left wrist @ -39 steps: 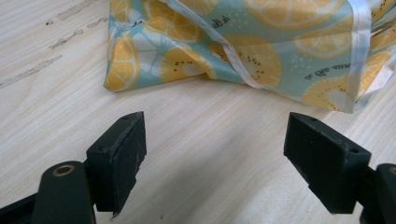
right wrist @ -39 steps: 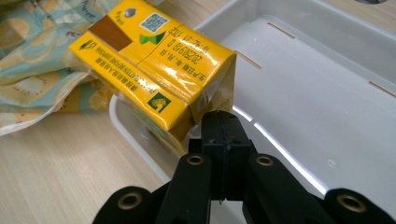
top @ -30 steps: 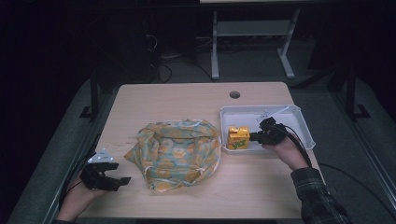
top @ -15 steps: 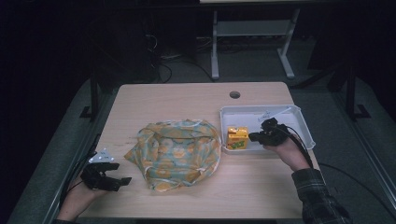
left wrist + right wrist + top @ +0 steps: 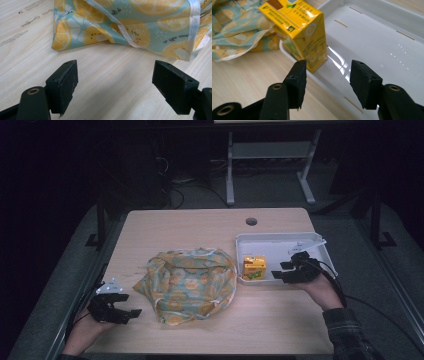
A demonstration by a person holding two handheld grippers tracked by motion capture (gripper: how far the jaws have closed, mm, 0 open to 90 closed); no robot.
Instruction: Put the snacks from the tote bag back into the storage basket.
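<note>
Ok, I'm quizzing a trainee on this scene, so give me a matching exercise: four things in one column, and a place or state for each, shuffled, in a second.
Things:
1. yellow juice carton
2. lemon-print cloth
3. white tray
4. left gripper

Places or states:
A. lies crumpled in the middle of the table
B. stands upright at the tray's left end
C. open over bare wood, short of the cloth's edge
D. sits on the right side of the table

Pairs: 1-B, 2-A, 3-D, 4-C

Dark room, grey floor (image 5: 60, 285), metal frame (image 5: 270, 157)
</note>
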